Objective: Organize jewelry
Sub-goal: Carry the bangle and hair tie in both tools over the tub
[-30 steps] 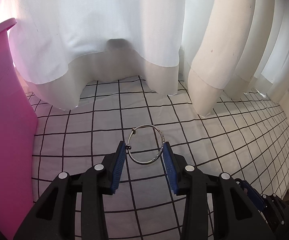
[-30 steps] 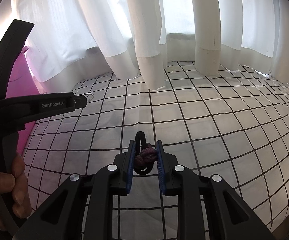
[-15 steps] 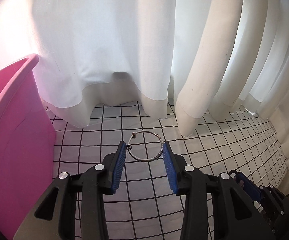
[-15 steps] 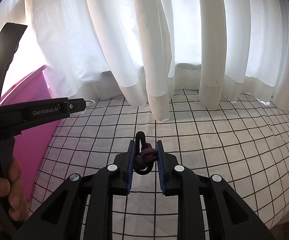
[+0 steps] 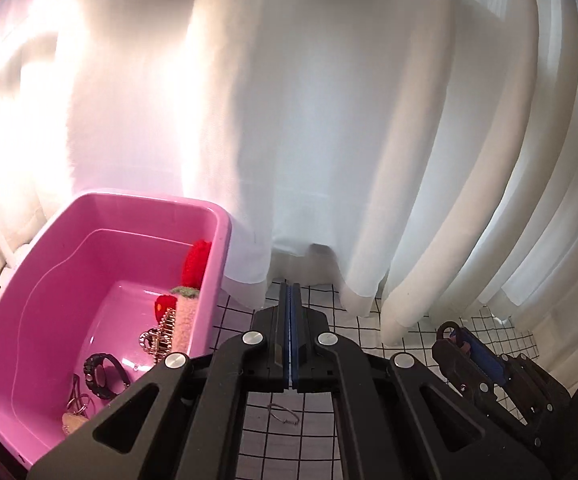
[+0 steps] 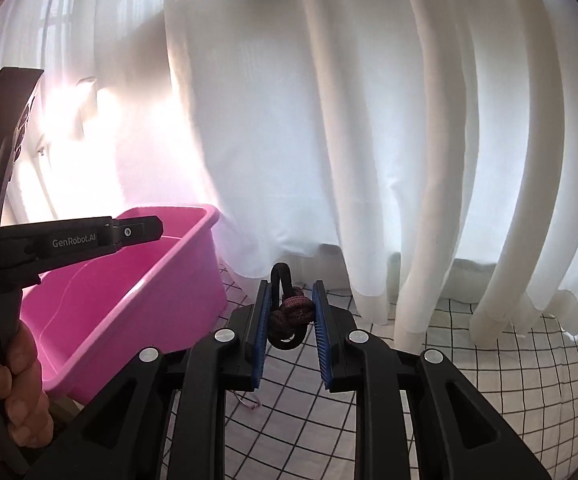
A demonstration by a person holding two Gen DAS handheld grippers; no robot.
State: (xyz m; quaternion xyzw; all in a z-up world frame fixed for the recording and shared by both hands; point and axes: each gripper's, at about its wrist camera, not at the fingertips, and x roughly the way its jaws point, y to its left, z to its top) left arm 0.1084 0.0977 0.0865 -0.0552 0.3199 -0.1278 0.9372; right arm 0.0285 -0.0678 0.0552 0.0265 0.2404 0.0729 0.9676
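Note:
My left gripper [image 5: 290, 286] is shut, its blue pads pressed flat together with nothing between them. It hangs high, beside the pink tub [image 5: 149, 197]. A thin silver bangle [image 5: 283, 414] lies on the checked cloth below it. My right gripper [image 6: 292, 285] is shut on a dark cord bracelet with a maroon knot [image 6: 292, 315]. From the left wrist view that right gripper [image 5: 455, 330] shows at the lower right. The right wrist view has the left gripper [image 6: 145, 232] over the pink tub [image 6: 129, 304], held by a hand [image 6: 21, 376].
Inside the tub lie a black watch [image 5: 103, 374], a silver chain [image 5: 161, 332], a red fluffy piece [image 5: 195, 264] and other small items. White curtains [image 5: 329, 140] hang close behind. The checked cloth [image 6: 489, 360] stretches to the right. A small thread-like bit [image 6: 249, 404] lies on the cloth.
Both grippers have risen and the tub's inside has come into view. The left jaws have closed, and the silver bangle that sat between them now lies on the cloth.

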